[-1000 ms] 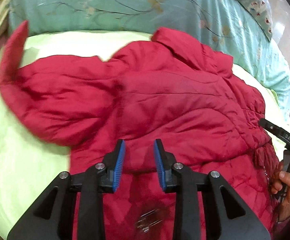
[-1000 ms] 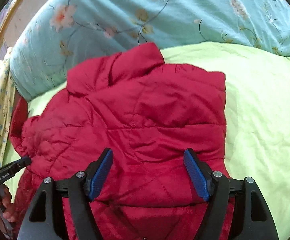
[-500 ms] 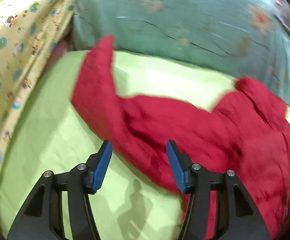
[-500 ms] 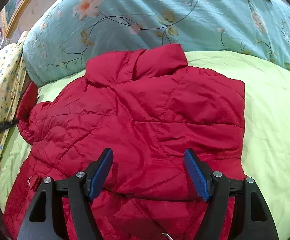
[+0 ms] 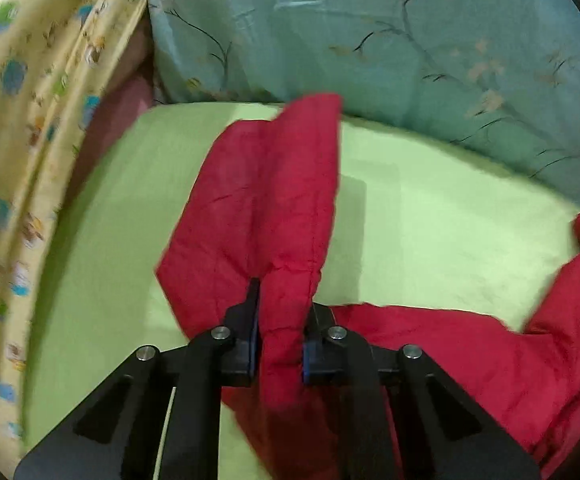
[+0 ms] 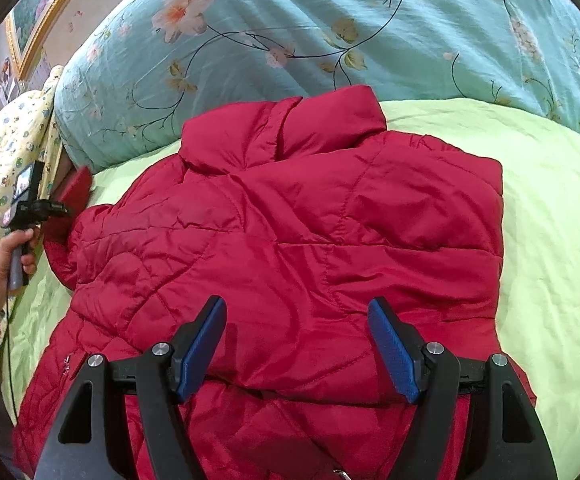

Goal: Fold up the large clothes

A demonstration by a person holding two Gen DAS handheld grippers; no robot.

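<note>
The bed (image 6: pixel 550 240) in front of me is covered with a light green sheet, and a teal flowered quilt (image 6: pixel 330 32) is heaped along its far side. A yellow patterned cloth (image 5: pixel 22 160) hangs at the left edge. My red padded jacket (image 6: pixel 290 240) lies spread across the sheet, collar towards the quilt, its right side already folded in to a straight edge. Its left sleeve (image 5: pixel 266 200) stretches out over the green sheet towards the quilt. My left hand-held gripper (image 5: pixel 278 312) has just been closing and now pinches that sleeve, the red fabric bunched between its blue pads. My right hand-held gripper (image 6: pixel 298 344) hangs above the jacket's lower part with its jaws wide apart, nothing between them. My left hand (image 6: pixel 14 256) shows at the bed's left edge.
</note>
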